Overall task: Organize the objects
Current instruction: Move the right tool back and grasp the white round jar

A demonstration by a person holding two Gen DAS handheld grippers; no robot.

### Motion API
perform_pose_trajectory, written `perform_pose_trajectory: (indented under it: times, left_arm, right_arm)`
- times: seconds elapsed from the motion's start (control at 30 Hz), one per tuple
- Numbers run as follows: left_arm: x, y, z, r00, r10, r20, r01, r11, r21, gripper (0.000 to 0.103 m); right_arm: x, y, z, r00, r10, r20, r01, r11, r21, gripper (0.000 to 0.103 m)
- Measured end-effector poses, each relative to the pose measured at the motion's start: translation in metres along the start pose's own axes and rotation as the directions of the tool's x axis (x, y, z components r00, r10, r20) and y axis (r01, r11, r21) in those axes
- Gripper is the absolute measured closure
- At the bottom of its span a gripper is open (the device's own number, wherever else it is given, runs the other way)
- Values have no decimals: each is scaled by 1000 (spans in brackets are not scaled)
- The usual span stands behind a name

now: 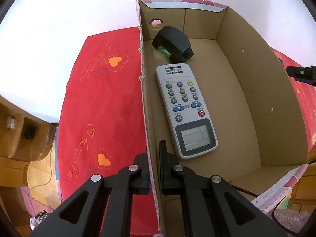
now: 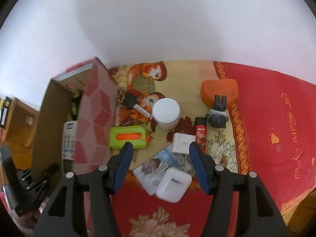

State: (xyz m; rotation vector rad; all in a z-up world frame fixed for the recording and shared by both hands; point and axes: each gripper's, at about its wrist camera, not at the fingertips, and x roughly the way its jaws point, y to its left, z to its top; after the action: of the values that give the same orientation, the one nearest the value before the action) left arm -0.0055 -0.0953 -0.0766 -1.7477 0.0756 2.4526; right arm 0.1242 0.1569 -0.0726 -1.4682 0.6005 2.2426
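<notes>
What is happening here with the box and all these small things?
A person with two handheld grippers is sorting small things into a cardboard box. The left gripper is shut on the box wall. A remote and a black device already lie inside. The right gripper hangs open above a white case; other items wait on the cloth.

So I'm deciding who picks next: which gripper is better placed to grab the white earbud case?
Right. The right gripper hangs open just above the white earbud case, while the left gripper is clamped on the cardboard box wall.
</notes>
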Motion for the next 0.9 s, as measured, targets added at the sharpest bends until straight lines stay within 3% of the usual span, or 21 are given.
perform_pose_trajectory:
  times: [0.43, 0.57, 0.7, 0.9]
  left_arm:
    - [0, 2, -3, 999, 25, -25, -27, 996, -87, 98]
    - [2, 2, -4, 999, 19, -42, -23, 994, -104, 98]
    - [3, 2, -1, 999, 20, -49, -25, 995, -100, 98]
    - [5, -1, 3, 999, 24, -46, -26, 998, -48, 98]
  right_arm:
    - [40, 0, 31, 999, 13, -48, -19, 990, -140, 45]
    - [52, -2, 36, 997, 26, -73, -36, 989, -142, 55]
    - [59, -1, 37, 996, 3, -89, -16, 988, -154, 63]
    - [60, -3, 39, 996, 4, -87, -14, 992, -122, 63]
